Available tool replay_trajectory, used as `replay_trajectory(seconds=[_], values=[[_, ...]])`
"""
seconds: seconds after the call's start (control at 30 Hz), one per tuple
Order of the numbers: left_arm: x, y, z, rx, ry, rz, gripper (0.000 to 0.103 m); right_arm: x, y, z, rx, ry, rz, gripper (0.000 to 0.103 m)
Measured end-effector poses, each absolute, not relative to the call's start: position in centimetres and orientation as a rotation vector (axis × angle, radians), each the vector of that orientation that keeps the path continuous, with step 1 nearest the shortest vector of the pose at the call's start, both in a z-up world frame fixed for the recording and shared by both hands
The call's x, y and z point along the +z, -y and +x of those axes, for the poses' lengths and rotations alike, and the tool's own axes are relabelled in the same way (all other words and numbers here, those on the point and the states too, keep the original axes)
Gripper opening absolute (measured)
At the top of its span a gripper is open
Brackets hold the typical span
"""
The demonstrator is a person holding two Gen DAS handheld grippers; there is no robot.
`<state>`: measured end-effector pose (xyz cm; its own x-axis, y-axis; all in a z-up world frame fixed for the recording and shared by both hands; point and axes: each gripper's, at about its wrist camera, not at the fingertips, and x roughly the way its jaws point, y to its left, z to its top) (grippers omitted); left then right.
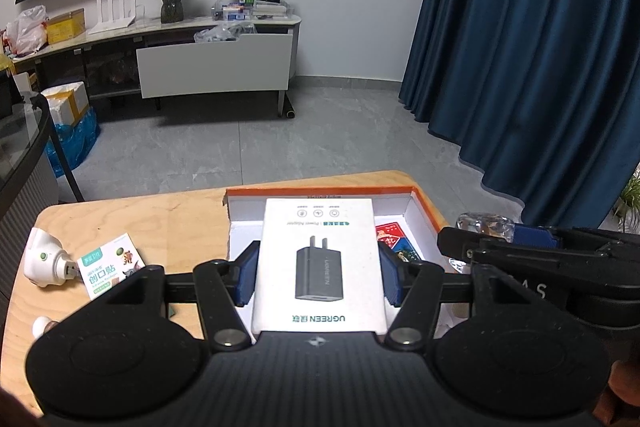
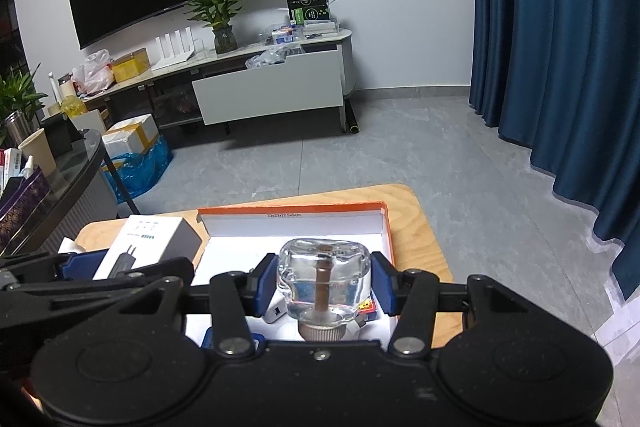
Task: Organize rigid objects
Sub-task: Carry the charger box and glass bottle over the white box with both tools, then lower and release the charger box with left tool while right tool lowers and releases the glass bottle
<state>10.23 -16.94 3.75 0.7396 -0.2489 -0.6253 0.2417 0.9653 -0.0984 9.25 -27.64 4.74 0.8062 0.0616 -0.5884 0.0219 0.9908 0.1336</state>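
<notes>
My left gripper (image 1: 318, 275) is shut on a white UGREEN charger box (image 1: 318, 263) and holds it above the open orange-rimmed white box (image 1: 320, 191). My right gripper (image 2: 324, 283) is shut on a clear glass bottle (image 2: 324, 275) with a brown stopper and a ridged cap, held over the same box (image 2: 296, 209). The bottle also shows in the left wrist view (image 1: 486, 225), and the charger box in the right wrist view (image 2: 156, 239). A red card pack (image 1: 390, 235) and a small white adapter (image 2: 275, 311) lie inside the box.
The box sits on a small wooden table (image 1: 180, 223). On its left lie a band-aid pack (image 1: 110, 269) and a white plug-in device (image 1: 44, 261). A glass side table (image 2: 68, 167) stands at left, a TV cabinet (image 2: 272, 91) at the far wall, a blue curtain (image 2: 560, 67) at right.
</notes>
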Motion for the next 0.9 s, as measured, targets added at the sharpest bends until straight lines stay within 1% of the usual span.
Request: replay_trajectory(seconds=[0.9], values=[[1.8, 17.1, 12.2, -0.267, -0.738, -0.023, 0.06, 3.0, 28.0, 11.9, 0.019, -0.679, 0.127, 0.06]])
